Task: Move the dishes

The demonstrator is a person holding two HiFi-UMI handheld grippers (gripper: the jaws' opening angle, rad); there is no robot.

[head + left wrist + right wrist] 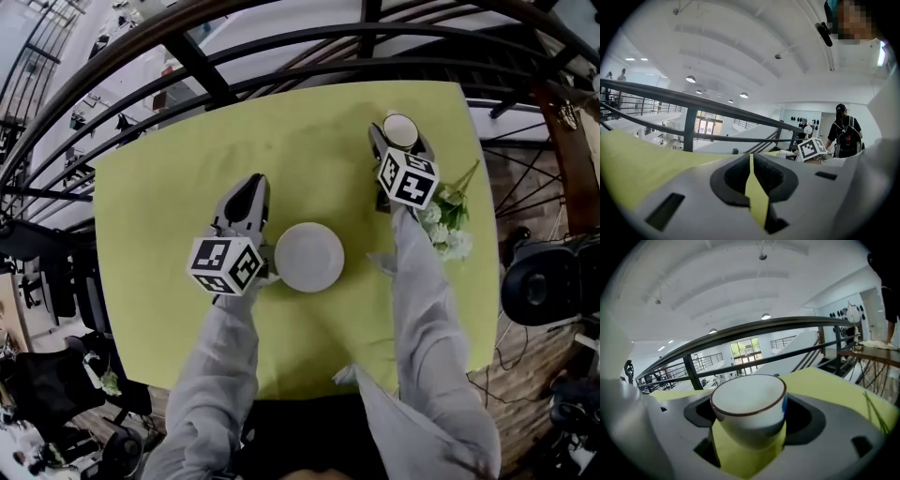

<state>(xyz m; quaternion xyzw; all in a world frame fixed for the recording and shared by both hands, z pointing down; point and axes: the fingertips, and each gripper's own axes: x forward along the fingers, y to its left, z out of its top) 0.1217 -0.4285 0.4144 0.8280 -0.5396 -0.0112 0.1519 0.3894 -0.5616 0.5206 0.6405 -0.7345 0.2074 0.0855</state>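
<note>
A white cup (400, 131) with a thin brown rim (749, 401) stands on the yellow-green table (178, 187) at its far right. My right gripper (401, 142) has a jaw on each side of it, and the pads (799, 416) lie against its wall. A white plate (308, 256) sits in the middle of the table. Just left of the plate, beside its rim, rests my left gripper (247, 195). In the left gripper view my left gripper (751, 165) shows only a thin sliver of table between its jaws, with nothing held.
White flowers with green stems (448, 220) lie at the table's right edge, close to my right forearm. A dark metal railing (281, 47) curves round the far side of the table. A dark round stool (548, 281) stands off the right edge.
</note>
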